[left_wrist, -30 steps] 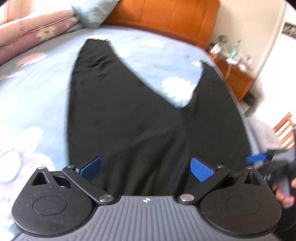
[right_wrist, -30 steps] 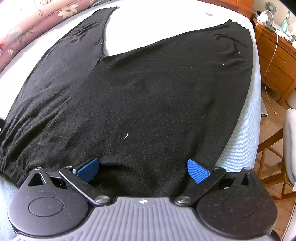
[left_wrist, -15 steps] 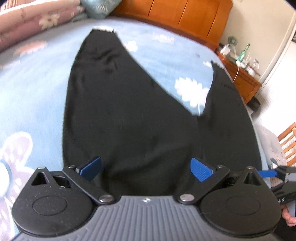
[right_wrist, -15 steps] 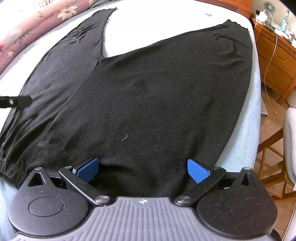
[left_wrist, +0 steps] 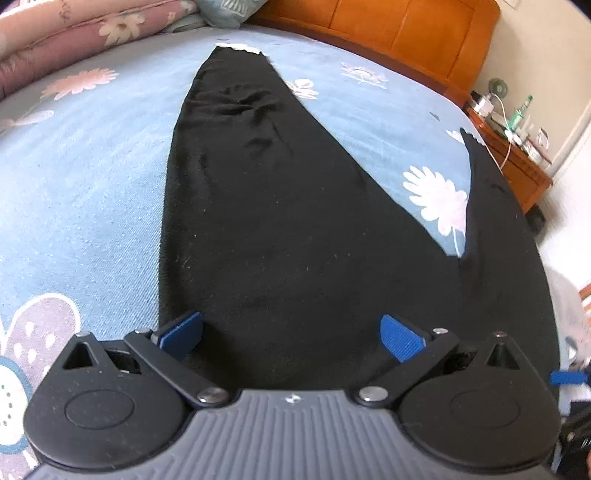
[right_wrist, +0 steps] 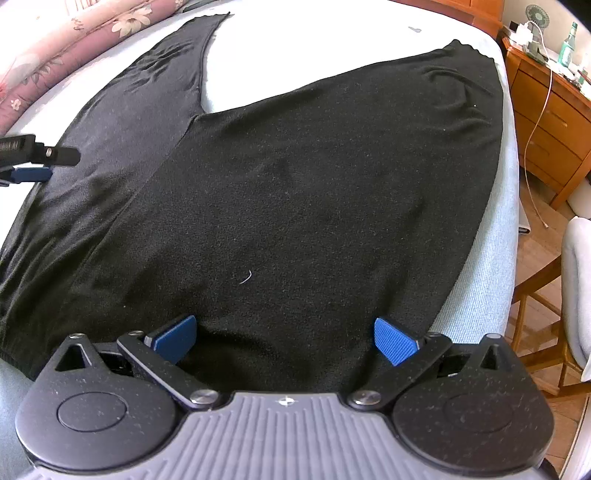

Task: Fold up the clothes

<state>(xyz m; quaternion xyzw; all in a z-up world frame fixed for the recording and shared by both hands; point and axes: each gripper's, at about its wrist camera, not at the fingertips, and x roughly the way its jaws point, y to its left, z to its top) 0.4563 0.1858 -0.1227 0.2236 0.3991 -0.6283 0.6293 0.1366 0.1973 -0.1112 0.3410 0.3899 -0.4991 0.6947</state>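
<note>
Black trousers lie flat on the bed, legs spread in a V away from me. My left gripper is open over the waist end of the left leg, blue pads wide apart with nothing between them. My right gripper is also open, hovering above the waist end of the right leg of the trousers. The left gripper's fingers poke in at the left edge of the right wrist view. A blue pad of the right gripper shows at the right edge of the left wrist view.
The bed has a blue flowered sheet and a wooden headboard. A pink flowered quilt lies along the left. A wooden nightstand with bottles and a cable stands right of the bed, with a wooden chair nearer.
The left gripper has moved left and forward over the left trouser leg, coming into the right wrist view. The right gripper has stayed nearly still. Both remain open.
</note>
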